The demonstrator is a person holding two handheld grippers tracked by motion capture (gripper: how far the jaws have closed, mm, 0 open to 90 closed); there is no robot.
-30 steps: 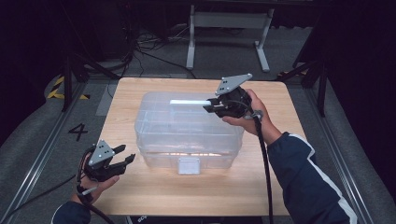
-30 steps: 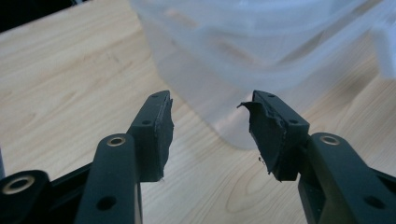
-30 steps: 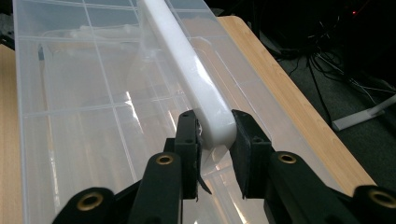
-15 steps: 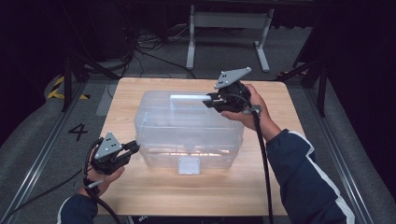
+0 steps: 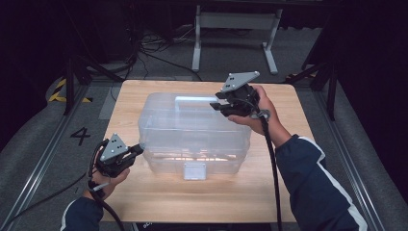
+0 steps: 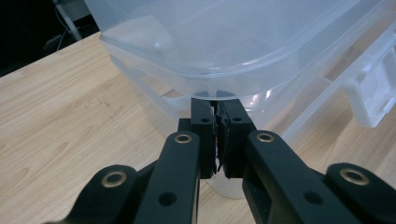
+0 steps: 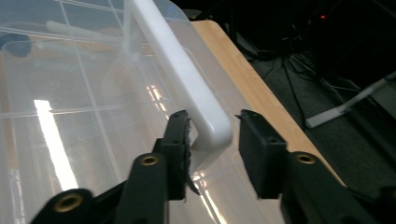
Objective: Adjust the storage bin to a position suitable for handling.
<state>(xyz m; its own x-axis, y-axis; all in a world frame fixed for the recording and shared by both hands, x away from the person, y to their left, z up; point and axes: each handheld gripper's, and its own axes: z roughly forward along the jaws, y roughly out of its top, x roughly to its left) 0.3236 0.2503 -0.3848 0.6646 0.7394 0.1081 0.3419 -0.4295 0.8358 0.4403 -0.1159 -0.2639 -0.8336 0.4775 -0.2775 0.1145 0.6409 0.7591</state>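
Note:
A clear plastic storage box with its lid on stands mid-table. A white handle lies along the lid's far side. My left gripper is at the box's front left corner, shut. In the left gripper view its pads meet and the left gripper's tips sit right under the lid's rim. My right gripper is over the lid's far right. Its jaws have just been opening and stand open around the handle's end, the right gripper clear of it on one side.
The wooden table has bare room in front of the box and at both sides. A white latch sits on the box's front wall. Behind the table are a metal stand and floor cables.
My left gripper has shut its jaws and moved right and slightly up to the box's lid rim. My right gripper has stayed at the handle and its jaws have spread wider.

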